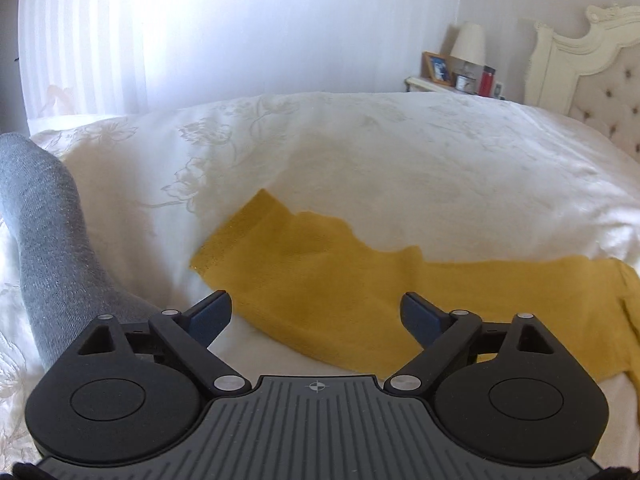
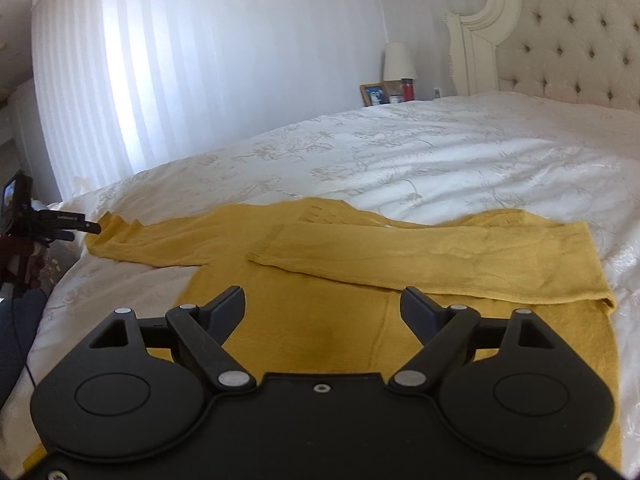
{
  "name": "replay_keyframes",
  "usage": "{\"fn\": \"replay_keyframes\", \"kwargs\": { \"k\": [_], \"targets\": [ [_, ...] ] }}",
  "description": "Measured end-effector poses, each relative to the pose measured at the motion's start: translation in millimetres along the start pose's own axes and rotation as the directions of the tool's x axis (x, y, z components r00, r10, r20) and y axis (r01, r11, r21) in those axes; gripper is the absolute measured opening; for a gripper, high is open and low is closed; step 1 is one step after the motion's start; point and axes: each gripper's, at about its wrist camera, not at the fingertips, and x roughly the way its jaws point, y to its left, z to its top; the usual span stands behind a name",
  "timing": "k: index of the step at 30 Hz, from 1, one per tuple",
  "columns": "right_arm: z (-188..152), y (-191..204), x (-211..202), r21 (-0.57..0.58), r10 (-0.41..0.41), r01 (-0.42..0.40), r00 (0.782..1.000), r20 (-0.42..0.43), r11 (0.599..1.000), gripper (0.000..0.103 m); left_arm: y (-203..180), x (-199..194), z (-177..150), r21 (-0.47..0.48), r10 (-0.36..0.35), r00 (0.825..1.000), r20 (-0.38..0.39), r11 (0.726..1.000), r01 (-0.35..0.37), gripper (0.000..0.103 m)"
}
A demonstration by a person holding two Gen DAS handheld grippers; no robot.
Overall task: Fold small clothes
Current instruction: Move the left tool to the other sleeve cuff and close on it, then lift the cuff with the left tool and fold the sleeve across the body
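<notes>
Mustard-yellow top (image 2: 304, 320) lay spread flat on the white floral bedspread (image 2: 460, 152), near the bed's close edge, its body running under the right gripper (image 2: 322, 308). One sleeve (image 2: 440, 256) was folded across the chest from the right, its cuff ending near the garment's middle; the other sleeve (image 2: 148, 240) stretched out to the left, unfolded. That arrangement suggested a fold half done, with the left sleeve the likely next part to bring in. The left gripper (image 1: 316, 316) hovered over this outstretched sleeve, whose cuff end (image 1: 236, 236) lay just ahead of its fingers. Both grippers stood with jaws wide apart and nothing clamped between them; no pad was seen pressing on cloth. A grey sock (image 1: 44, 232) lay on the bedspread at the far left of the left wrist view, apart from the yellow fabric, presumably waiting its turn. No basket, box or other container for clothes appeared in either view. A lamp (image 2: 398, 62), a picture frame (image 2: 374, 94) and a red bottle (image 2: 407, 89) stood on the far nightstand beside the tufted headboard (image 2: 568, 28).
</notes>
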Motion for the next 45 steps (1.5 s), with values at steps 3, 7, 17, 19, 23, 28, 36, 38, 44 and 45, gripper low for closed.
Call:
{"fn": "replay_keyframes", "kwargs": {
  "k": [3,7,17,19,23,28,36,38,44,45],
  "targets": [
    [2,19,4,-0.040,0.049,-0.048,0.999,0.002,0.998,0.088,11,14,3,-0.021,0.010,1.000,-0.017,1.000,-0.011,0.092],
    [4,43,13,-0.087,0.112,-0.112,0.994,-0.001,0.990,0.089,21,29,8,-0.037,0.019,0.999,-0.029,0.999,-0.020,0.089],
    [-8,82,27,-0.196,0.197,-0.202,0.979,-0.045,0.960,0.089,41,55,18,-0.132,-0.018,1.000,-0.016,0.991,0.016,0.066],
    [-10,83,27,-0.196,0.199,-0.206,0.978,-0.053,0.959,0.089,47,55,17,-0.186,-0.052,0.999,-0.017,0.981,0.048,0.010],
    [-12,82,27,-0.178,0.194,-0.204,0.978,-0.070,0.963,0.089,41,41,17,-0.196,-0.044,0.999,0.011,0.980,0.045,0.006],
    [-14,74,21,-0.156,0.185,-0.195,0.980,-0.073,0.968,0.089,16,4,31,-0.175,-0.091,0.994,0.065,0.979,0.101,0.006],
    [-18,47,1,-0.080,0.155,-0.160,0.986,-0.068,0.984,0.089,-83,-59,64,-0.100,-0.251,0.960,0.128,0.959,0.264,0.006],
    [-20,40,-7,-0.069,0.144,-0.148,0.988,-0.062,0.987,0.089,-117,-67,68,-0.087,-0.299,0.944,0.140,0.946,0.313,0.006],
    [-21,17,-32,-0.043,0.104,-0.105,0.994,-0.034,0.994,0.089,-232,-71,60,0.018,-0.449,0.884,0.127,0.892,0.451,0.006],
    [-22,12,-35,-0.035,0.094,-0.096,0.995,-0.033,0.995,0.089,-249,-68,57,0.023,-0.474,0.873,0.116,0.880,0.475,0.006]
  ]
}}
